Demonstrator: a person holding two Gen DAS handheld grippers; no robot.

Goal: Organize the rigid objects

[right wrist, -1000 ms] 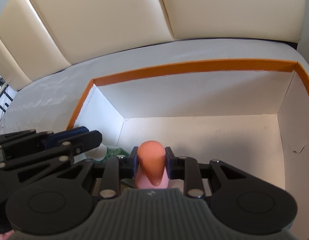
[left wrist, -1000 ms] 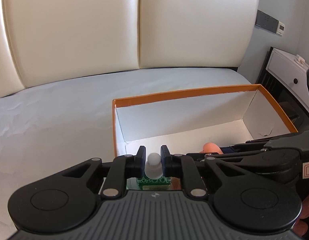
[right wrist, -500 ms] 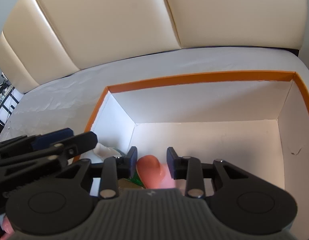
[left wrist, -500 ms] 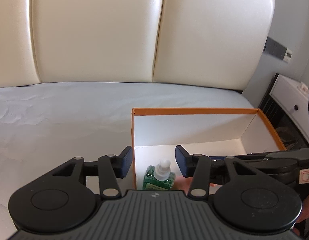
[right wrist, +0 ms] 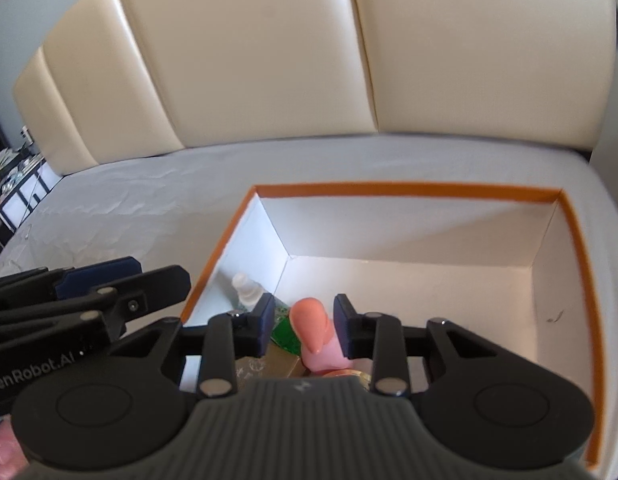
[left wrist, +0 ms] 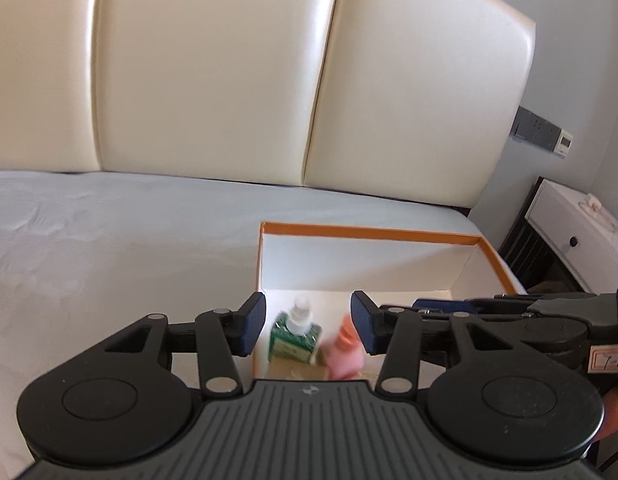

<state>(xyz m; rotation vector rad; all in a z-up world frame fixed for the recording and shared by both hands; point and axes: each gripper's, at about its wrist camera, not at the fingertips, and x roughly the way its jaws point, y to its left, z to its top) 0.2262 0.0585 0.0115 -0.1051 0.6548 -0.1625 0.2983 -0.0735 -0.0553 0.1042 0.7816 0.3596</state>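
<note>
An orange-rimmed white box [left wrist: 369, 233] [right wrist: 405, 191] lies on the bed. In its near left corner stand a green bottle with a white cap [left wrist: 295, 334] [right wrist: 247, 292] and a pink bottle with an orange cap [left wrist: 343, 350] [right wrist: 311, 326], beside a gold-coloured box [left wrist: 297, 372] [right wrist: 283, 362]. My left gripper [left wrist: 307, 323] is open and empty above the green bottle. My right gripper [right wrist: 303, 325] is open, its fingers either side of the pink bottle's cap without touching it.
A cream padded headboard [left wrist: 213, 72] stands behind the white mattress [left wrist: 89, 248]. A white nightstand [left wrist: 577, 232] is at the right. The right part of the box floor [right wrist: 449, 300] is bare. A dark shelf [right wrist: 13, 188] is at far left.
Both grippers opened and let go of their bottles, which now stand in the box. Both grippers have drawn back and upward from the box.
</note>
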